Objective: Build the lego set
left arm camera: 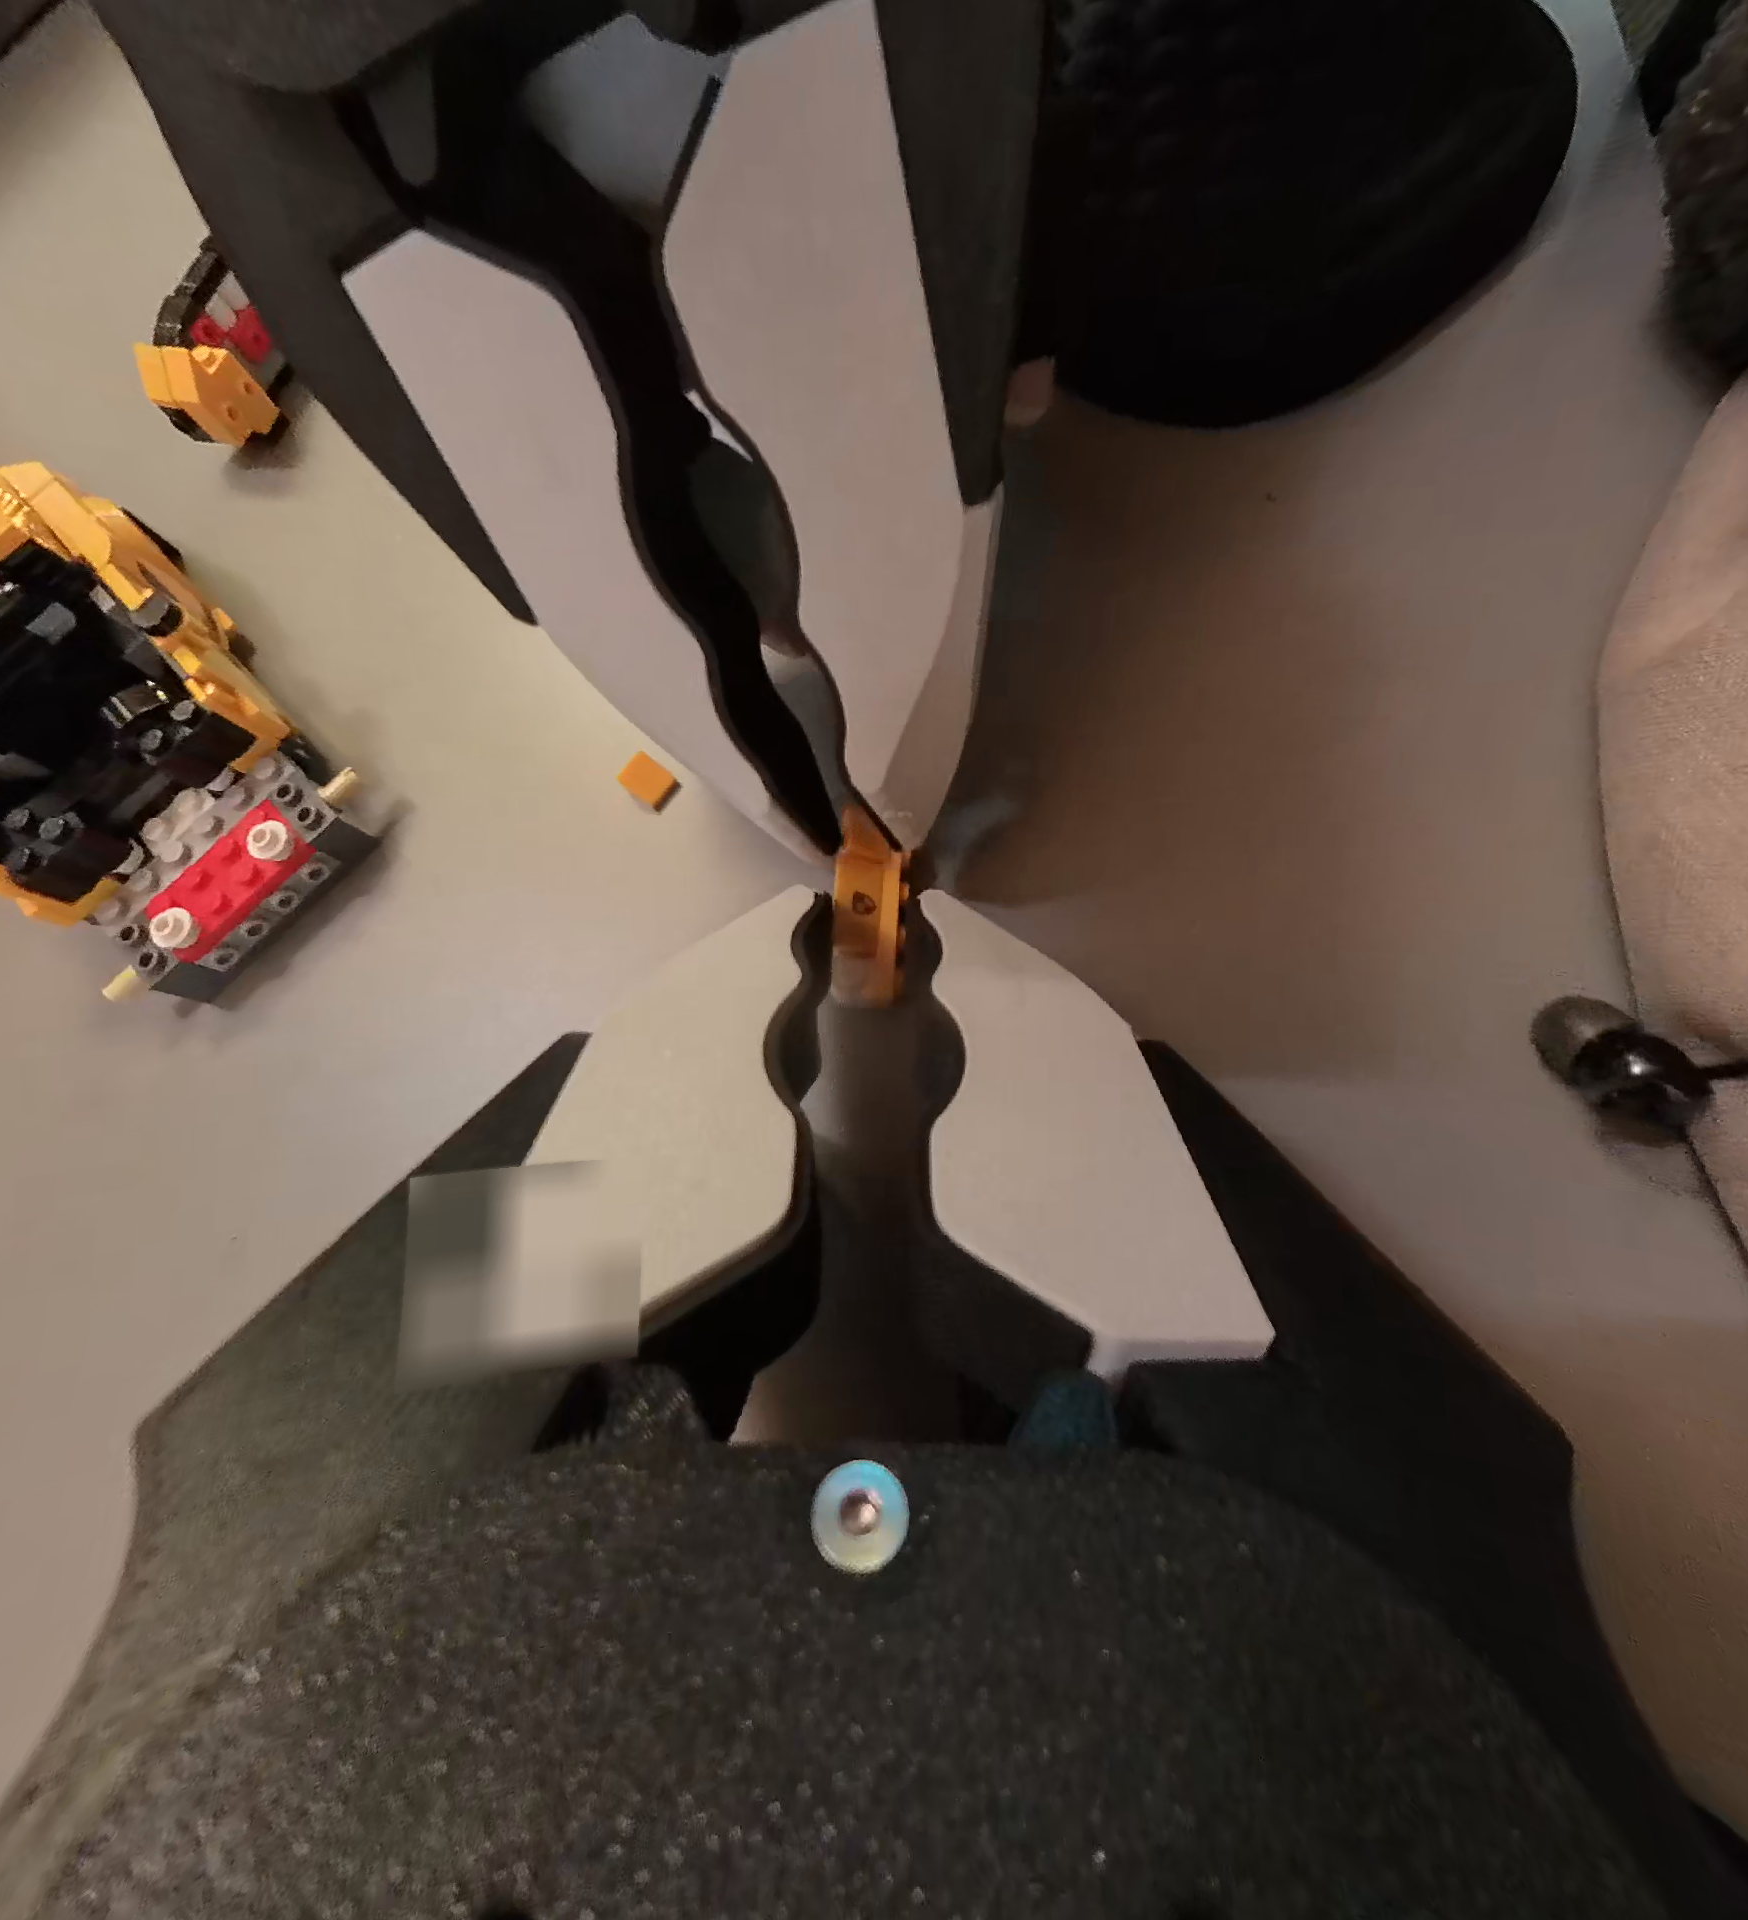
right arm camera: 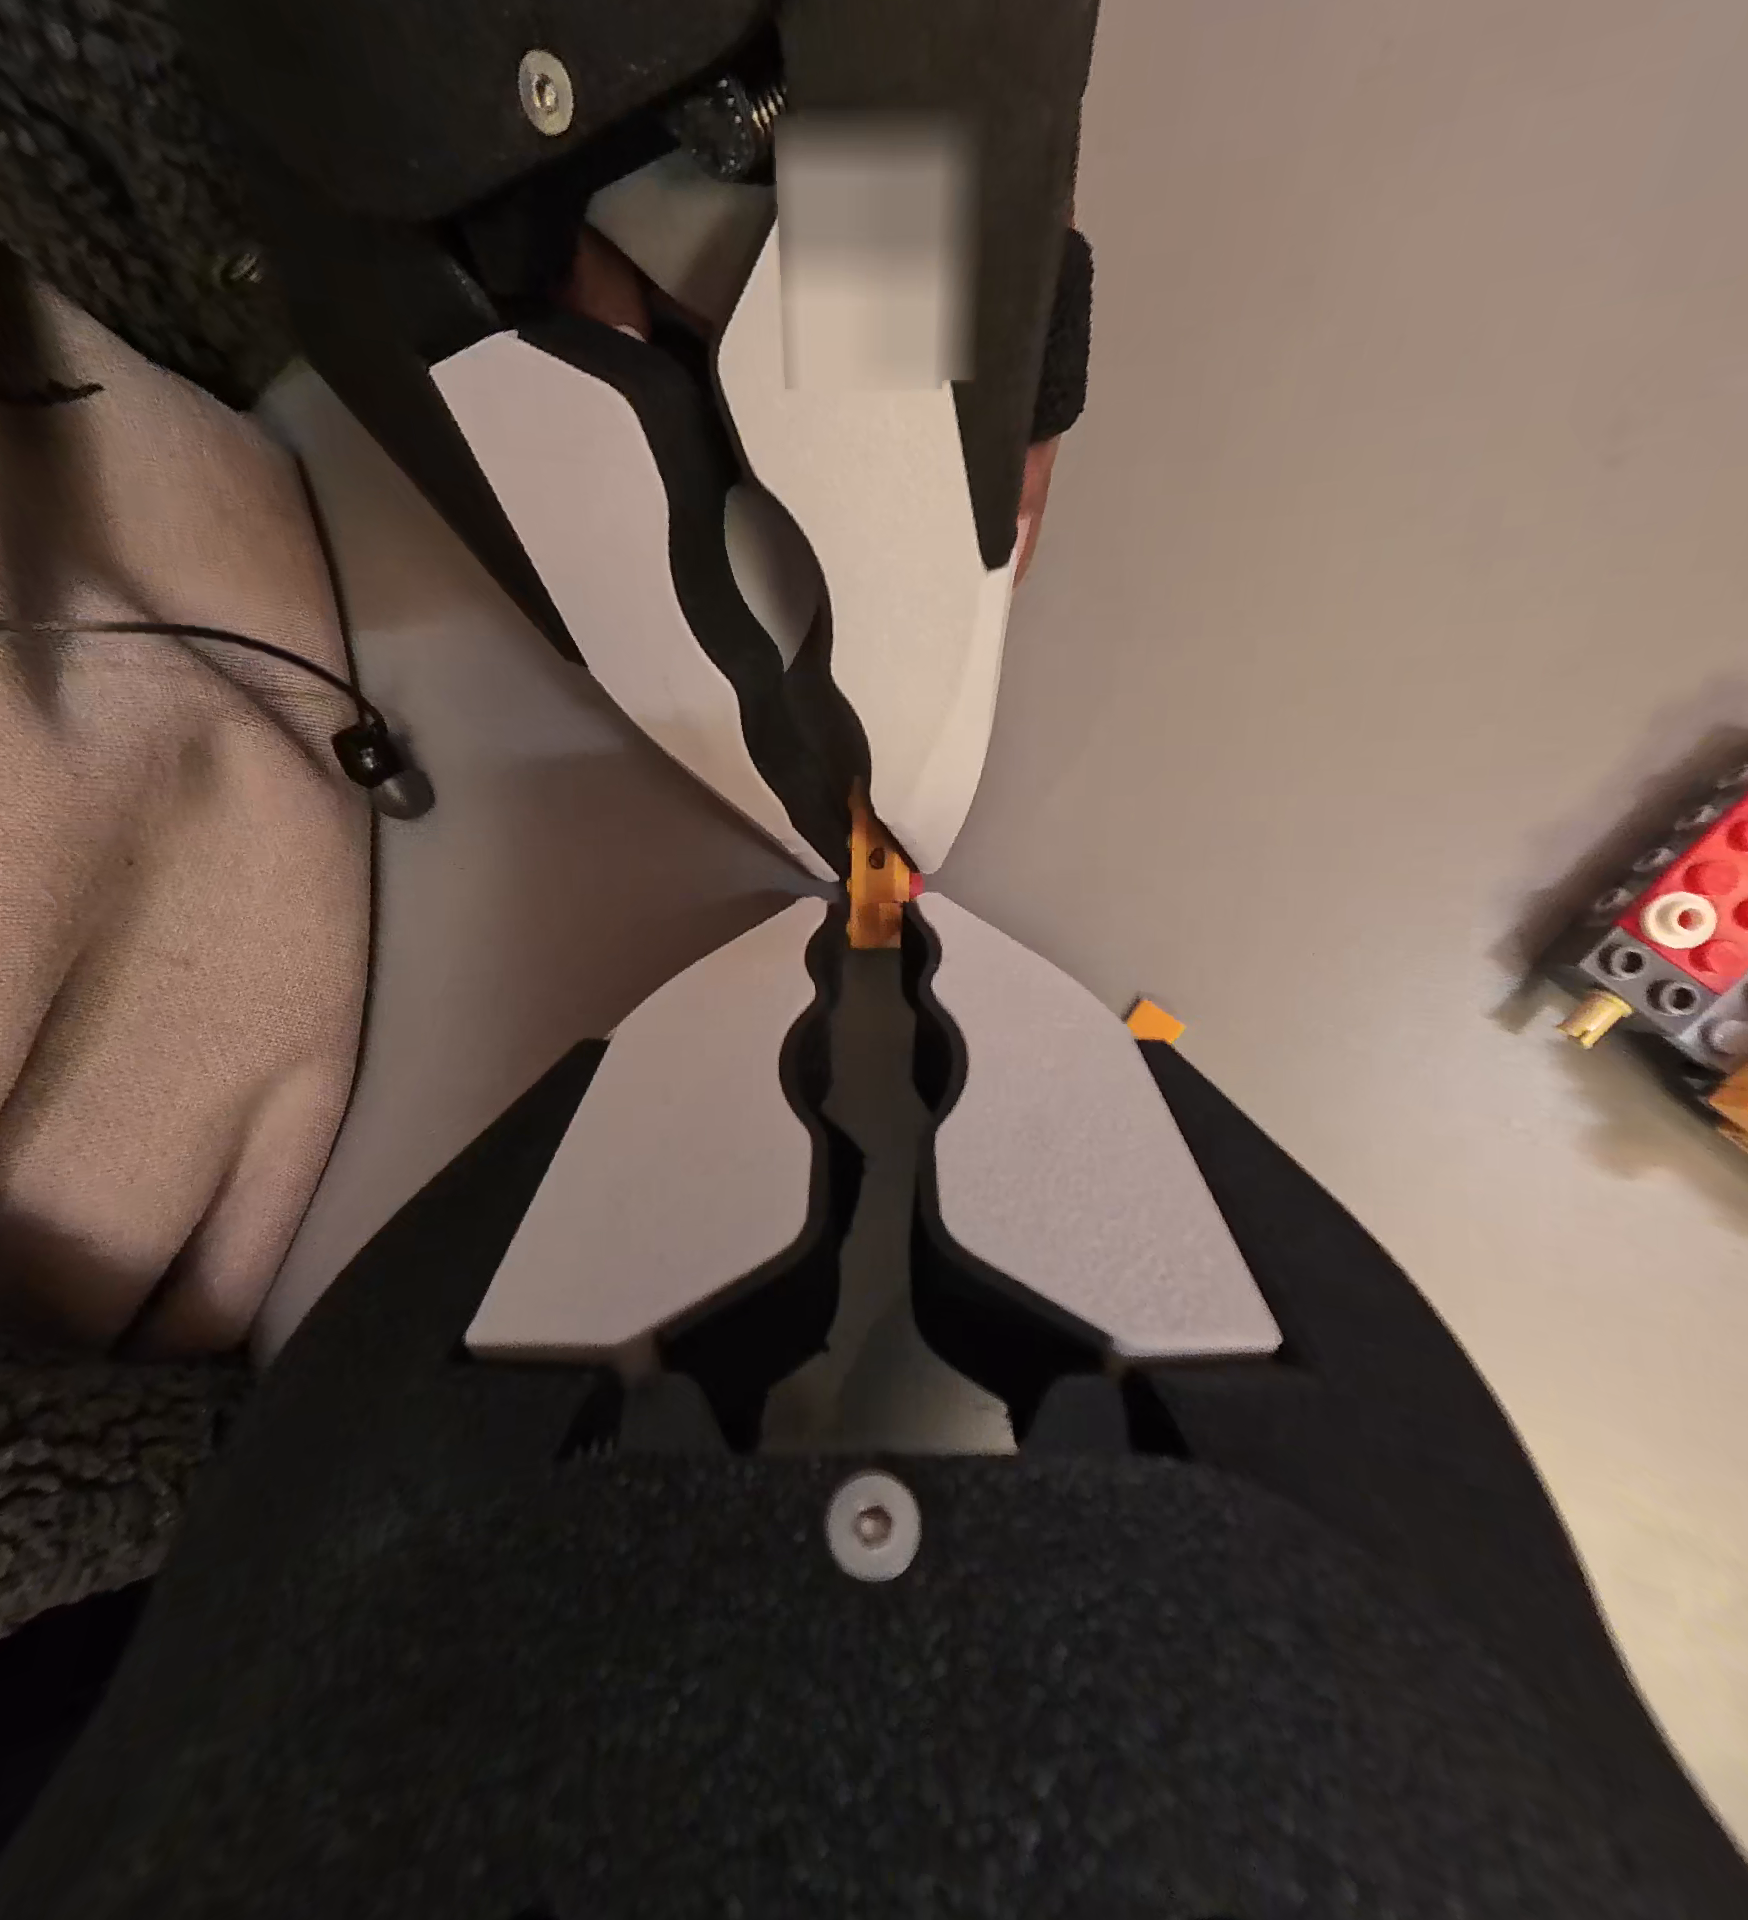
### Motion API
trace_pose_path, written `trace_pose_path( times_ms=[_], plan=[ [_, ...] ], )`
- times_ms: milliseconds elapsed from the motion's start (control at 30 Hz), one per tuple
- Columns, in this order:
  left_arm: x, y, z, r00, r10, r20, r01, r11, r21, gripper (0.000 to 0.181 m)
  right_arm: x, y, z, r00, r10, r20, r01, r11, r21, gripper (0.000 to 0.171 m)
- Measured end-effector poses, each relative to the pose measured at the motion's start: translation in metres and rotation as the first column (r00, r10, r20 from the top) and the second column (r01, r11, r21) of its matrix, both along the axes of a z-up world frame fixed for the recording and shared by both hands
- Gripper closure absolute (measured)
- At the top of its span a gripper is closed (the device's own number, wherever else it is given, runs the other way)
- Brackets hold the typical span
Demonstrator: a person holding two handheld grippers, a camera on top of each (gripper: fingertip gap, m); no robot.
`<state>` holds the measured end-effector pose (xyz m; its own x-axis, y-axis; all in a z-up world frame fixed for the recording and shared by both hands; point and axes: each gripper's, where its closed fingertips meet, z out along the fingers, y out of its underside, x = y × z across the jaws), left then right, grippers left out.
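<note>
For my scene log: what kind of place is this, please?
Probably an indoor desk or hobby table. A plain grey tabletop holds a half-built yellow Lego car and a loose orange tile; the surrounding room is not visible.

Plain grey tabletop (left arm camera: pixel 496 1039), hobby workspace, half-built lego car (left arm camera: pixel 91 727)

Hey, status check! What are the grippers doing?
Left gripper and right gripper both shut on small orange lego piece. Yellow-black lego car off aside. Nothing blocking.
</note>
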<state>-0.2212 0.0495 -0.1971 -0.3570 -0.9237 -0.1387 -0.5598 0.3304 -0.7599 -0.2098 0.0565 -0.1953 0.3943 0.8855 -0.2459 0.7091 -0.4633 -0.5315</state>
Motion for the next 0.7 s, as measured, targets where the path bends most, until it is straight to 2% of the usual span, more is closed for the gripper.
trace_pose_path(
  times_ms=[333,467,600,700],
  plan=[
    [0.001,0.001,0.006,0.999,0.008,0.033,-0.008,1.000,-0.012,0.168,0.002,0.003,0.015,0.998,-0.025,-0.060,0.026,1.000,0.013,0.158],
    [0.003,0.003,0.017,0.995,0.020,0.097,-0.021,1.000,0.008,0.168,0.013,0.005,0.031,0.978,-0.138,-0.156,0.129,0.989,-0.068,0.147],
    [0.006,0.009,0.032,0.981,0.036,0.191,-0.050,0.996,0.068,0.168,0.018,0.004,0.038,0.878,-0.358,-0.318,0.284,0.924,-0.255,0.138],
    [0.008,0.012,0.043,0.963,0.032,0.268,-0.075,0.986,0.150,0.168,0.016,0.009,0.041,0.780,-0.469,-0.414,0.365,0.878,-0.309,0.136]
  ],
)
